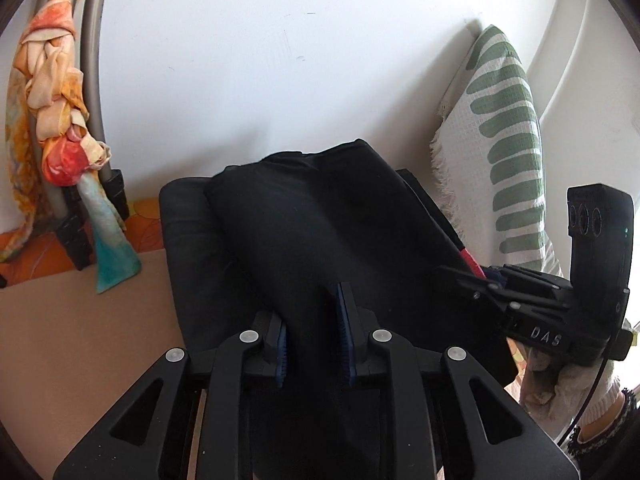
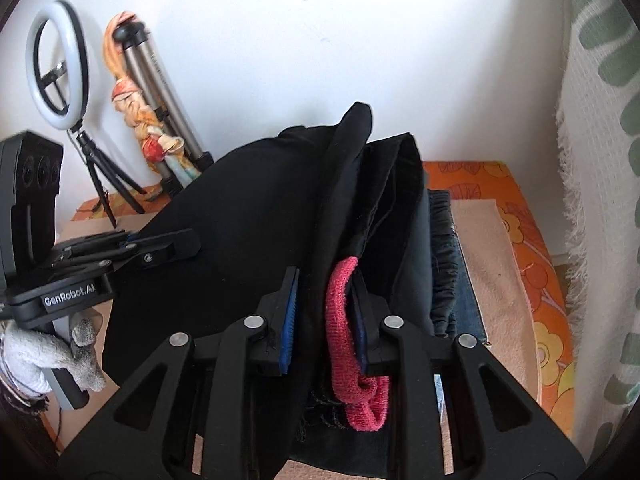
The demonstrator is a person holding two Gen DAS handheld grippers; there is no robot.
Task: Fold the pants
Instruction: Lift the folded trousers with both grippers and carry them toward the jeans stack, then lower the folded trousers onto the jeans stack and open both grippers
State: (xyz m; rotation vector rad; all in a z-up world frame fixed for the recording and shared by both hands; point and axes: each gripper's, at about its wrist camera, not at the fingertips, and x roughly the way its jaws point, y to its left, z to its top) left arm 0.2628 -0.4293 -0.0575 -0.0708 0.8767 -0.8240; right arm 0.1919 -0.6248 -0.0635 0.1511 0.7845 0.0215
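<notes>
Blue-padded fingers of my left gripper fill the lower middle of the left wrist view, jaws closed onto a thick fold of the black pants; the fabric bulges up between and beyond them. My right gripper sits likewise at the lower middle of its own view, jaws clamped on the pants together with a red knit band that I judge to be a waistband or lining, though I cannot confirm which. The pants occupy the centre of both frames, draped as a humped bundle running away from the cameras toward the white wall, so the long axis points up the frame, the held end nearest me. Below the bundle, at right in the right wrist view, lies a blue denim piece on a beige mat, which rests on an orange floral cover. Risks, in my judgement: layers are unevenly stacked in the right grip, so the inner layer could slip and skew the fold; the denim beneath could drag along with the pants. A ring light on a tripod at upper left and a fringed leaf-print cloth at right stand close enough to snag on a wide swing.
</notes>
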